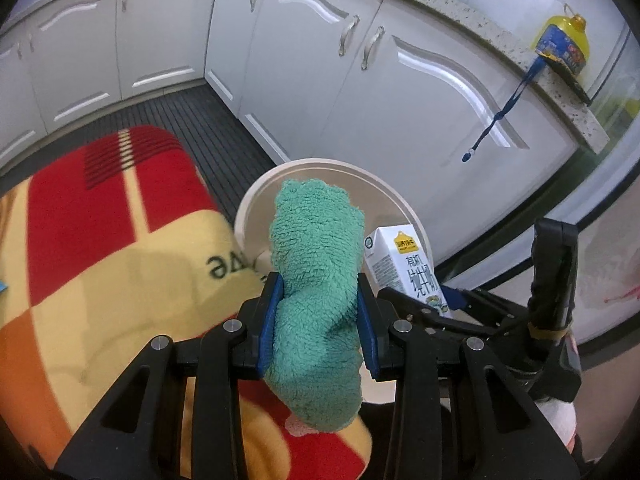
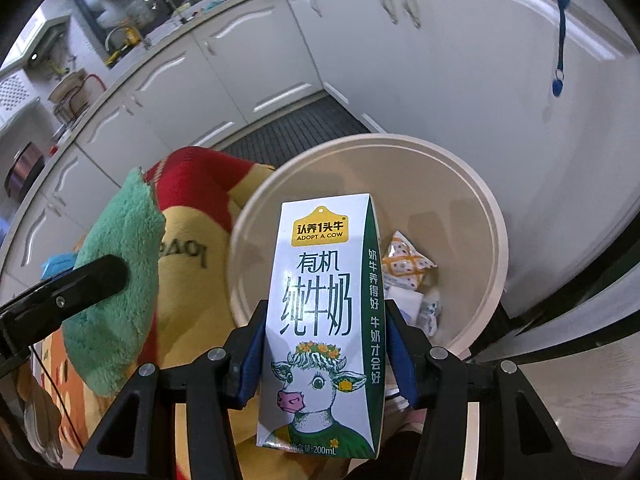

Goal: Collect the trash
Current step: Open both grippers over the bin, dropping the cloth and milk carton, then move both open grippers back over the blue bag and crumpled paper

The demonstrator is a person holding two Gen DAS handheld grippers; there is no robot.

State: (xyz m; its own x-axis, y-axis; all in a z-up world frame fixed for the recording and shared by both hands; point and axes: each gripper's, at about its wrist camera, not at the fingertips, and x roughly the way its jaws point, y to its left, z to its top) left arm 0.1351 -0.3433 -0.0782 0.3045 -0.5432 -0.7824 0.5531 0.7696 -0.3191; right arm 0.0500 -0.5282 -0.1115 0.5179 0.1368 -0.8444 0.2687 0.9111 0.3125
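My left gripper (image 1: 318,304) is shut on a fluffy green cloth (image 1: 316,280) that stands up between its blue pads, just in front of the cream waste bin (image 1: 256,200). My right gripper (image 2: 324,340) is shut on a white milk carton (image 2: 324,320) with a cow picture, held upright over the near rim of the bin (image 2: 484,200). Wrappers (image 2: 404,268) lie at the bin's bottom. In the left wrist view the carton (image 1: 404,264) shows to the right of the cloth. The right wrist view has the cloth (image 2: 120,280) at left.
A red, yellow and orange mat (image 1: 100,248) covers the floor left of the bin. White kitchen cabinets (image 1: 320,60) curve behind it, over a dark ribbed floor strip (image 1: 192,120). A yellow bottle (image 1: 562,44) stands on the counter and a blue strap (image 1: 504,108) hangs down.
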